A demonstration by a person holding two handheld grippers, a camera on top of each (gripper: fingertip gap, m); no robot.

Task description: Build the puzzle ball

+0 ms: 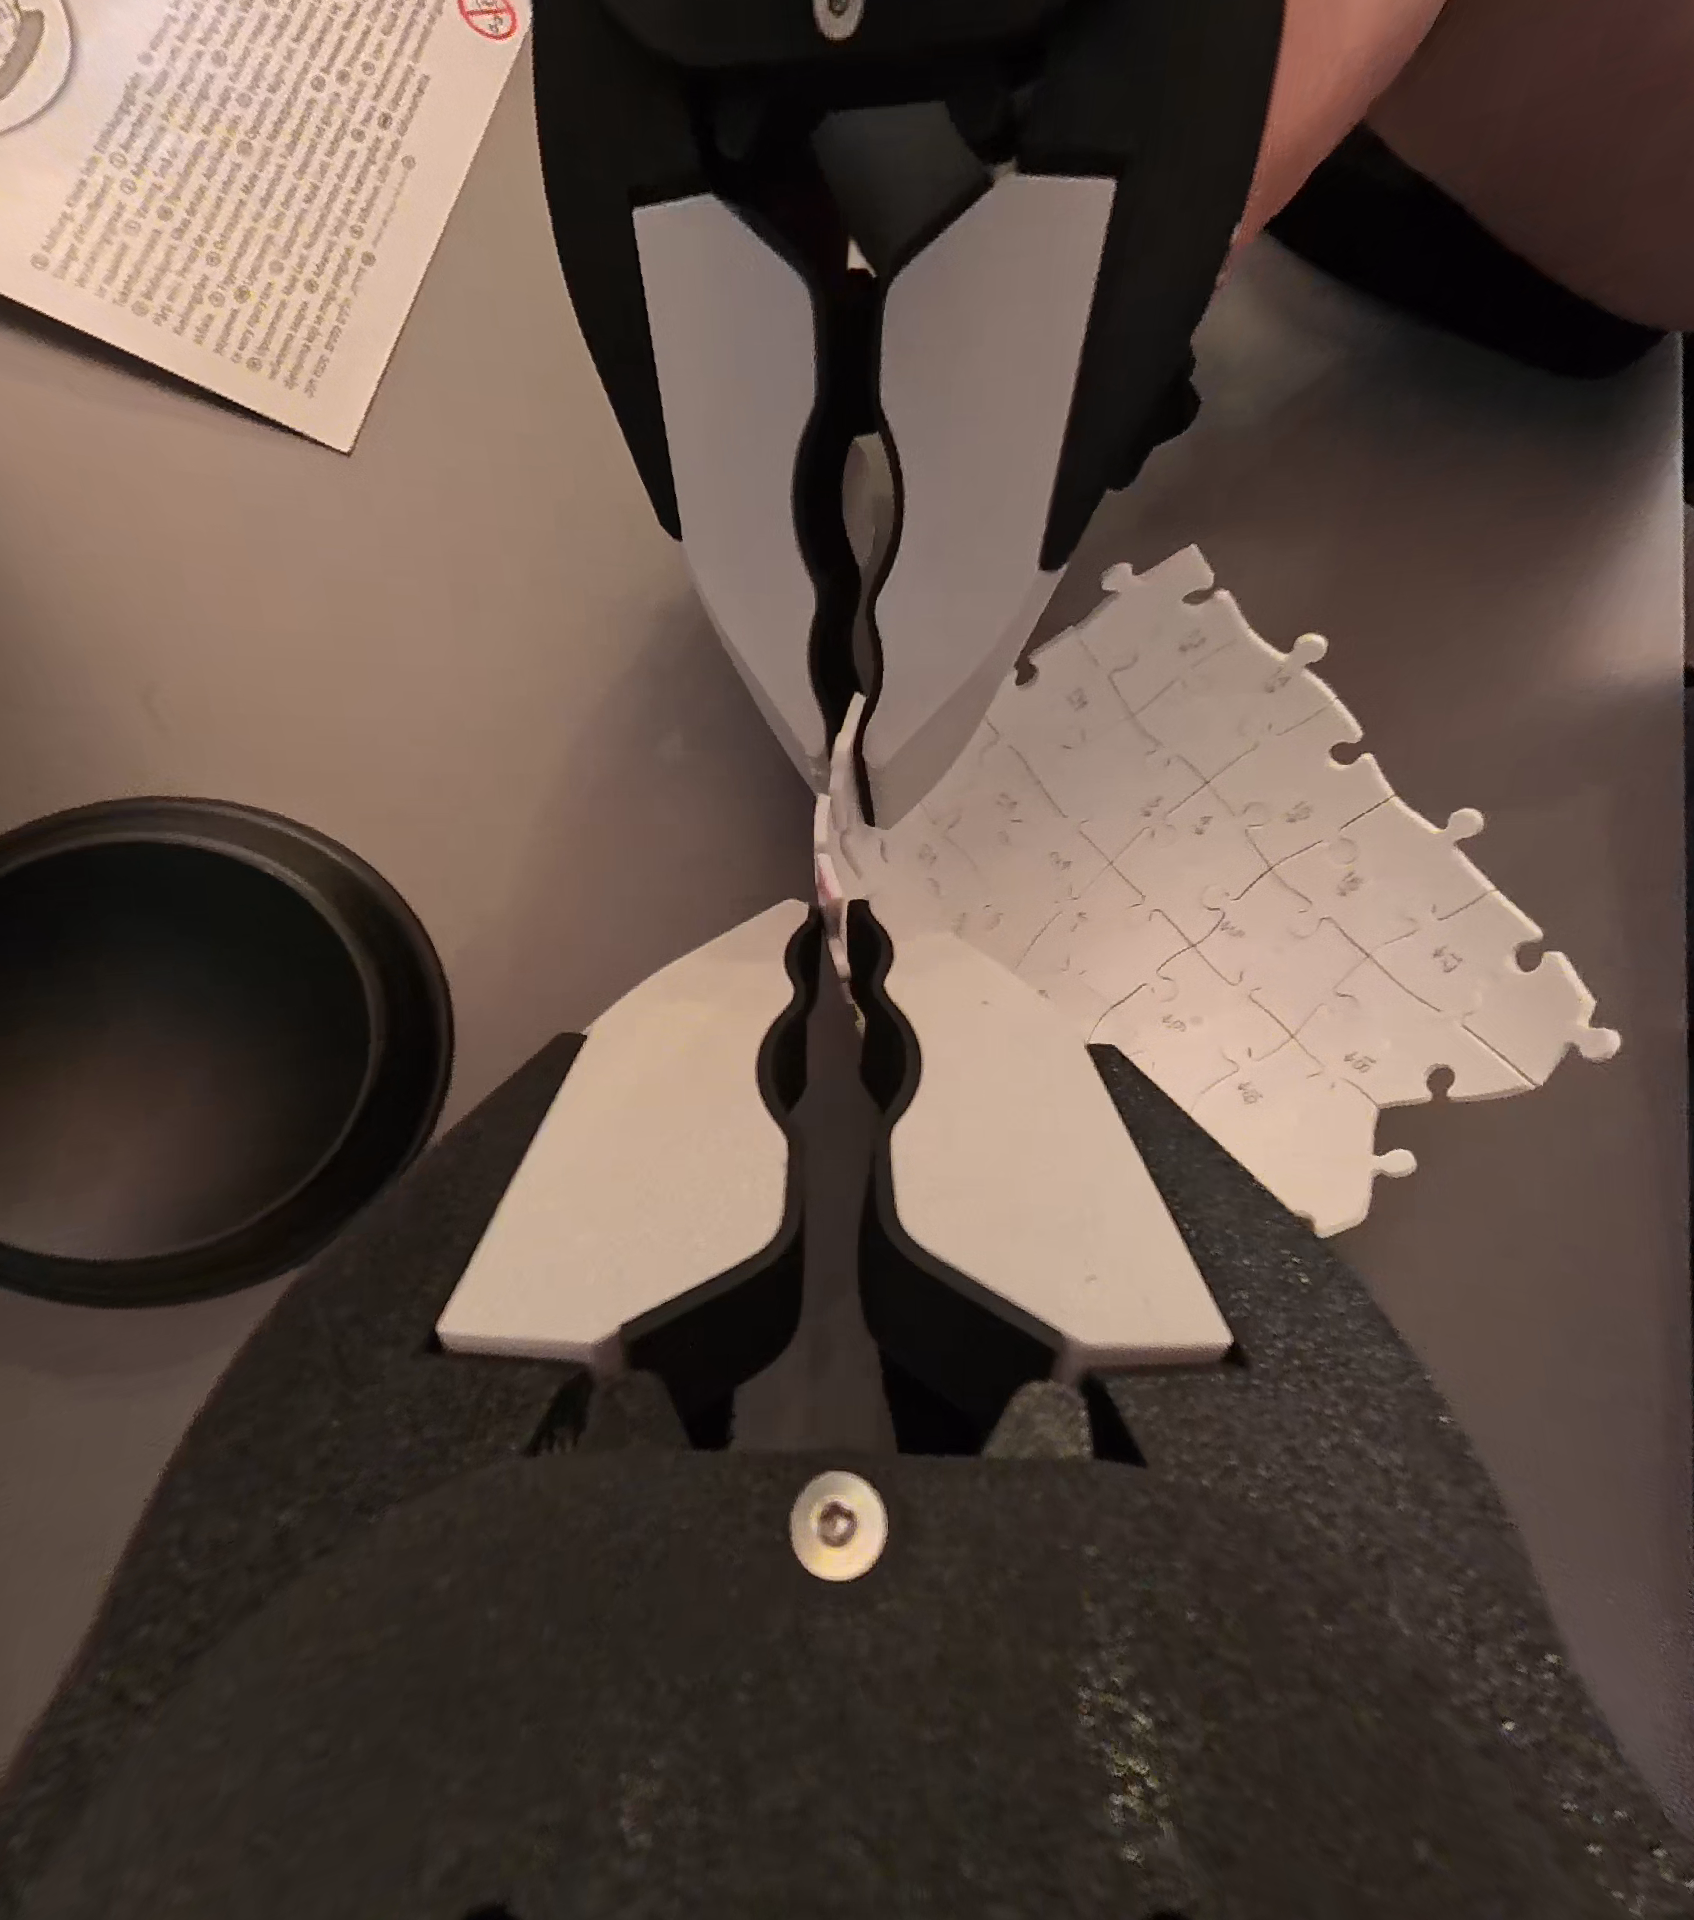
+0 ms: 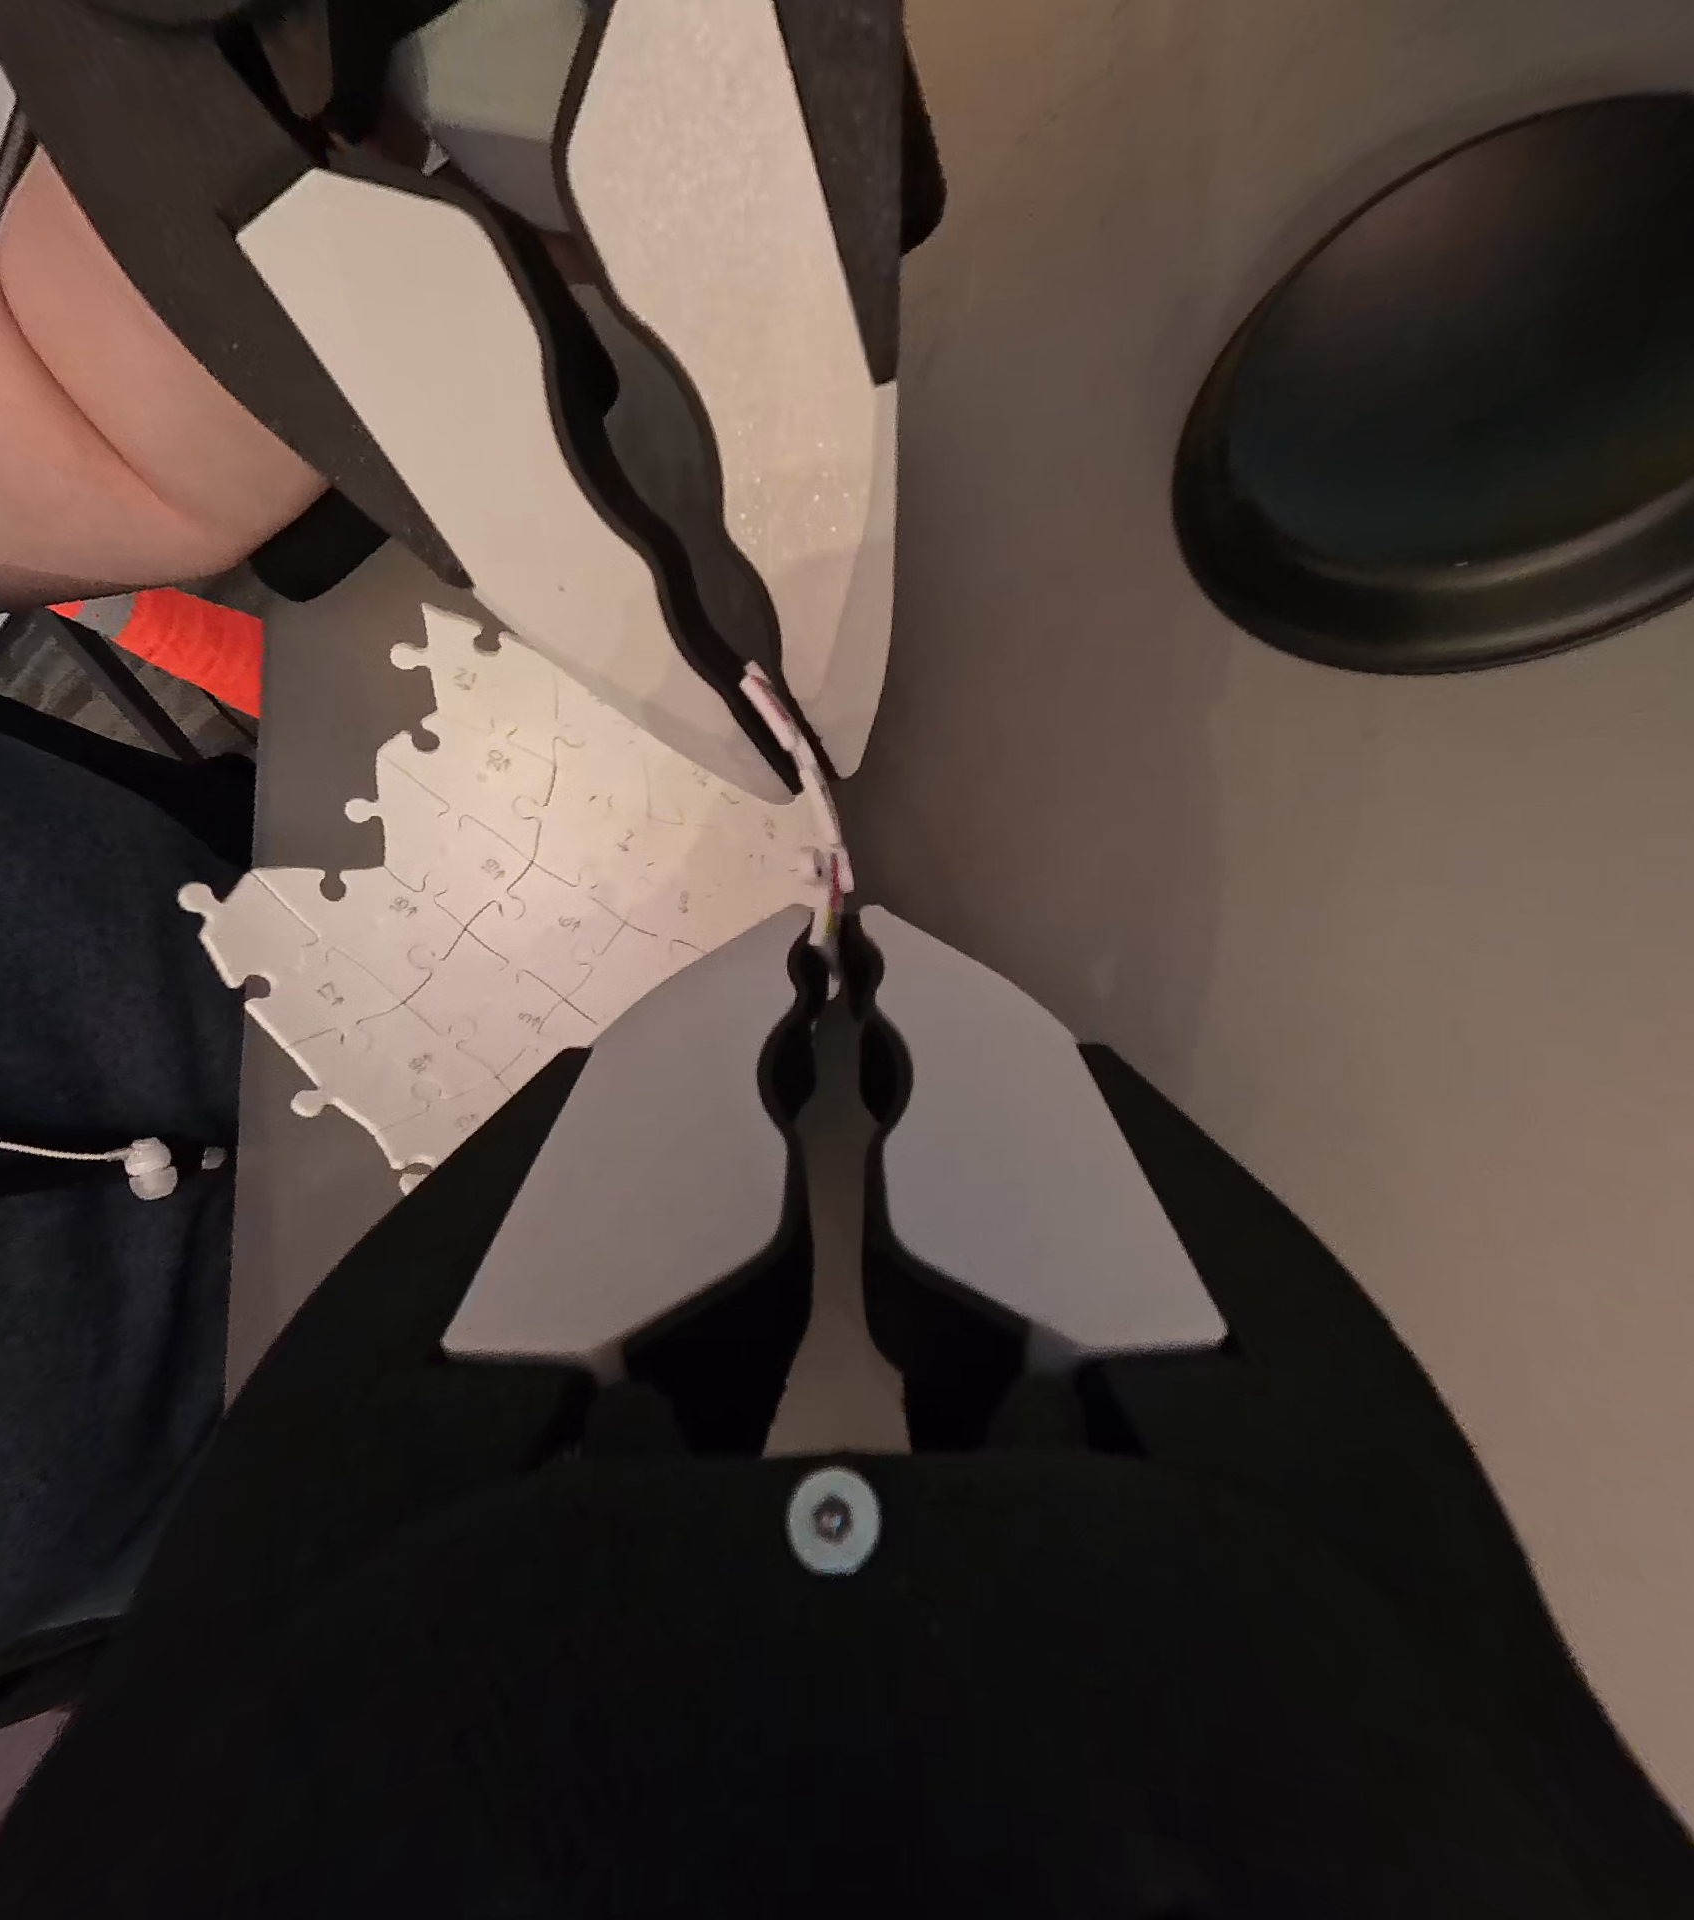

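Fingers (image 1: 830, 940) on puzzle-sheet (image 1: 1238, 894) edge (both grippers)

Matt plastics, paper and one bright screw.

The left gripper (image 1: 830, 928) has a rough, grainy black body, smooth matt pale finger plates with black rubbery wavy edges, and a shiny metal screw (image 1: 838, 1541). The right gripper (image 2: 835, 940) looks smoother and matt black, with like plates. The puzzle sheet (image 1: 1269, 914) seems thin, stiff plastic or card, matt white, faintly marked with fine seams. The table (image 1: 303, 644) is smooth, matt grey. The ring (image 1: 147, 1049) is dark, smooth plastic with a slight sheen. The leaflet (image 1: 199, 187) is thin printed paper. Dark cloth (image 2: 43, 1039) looks soft, with a white cord.
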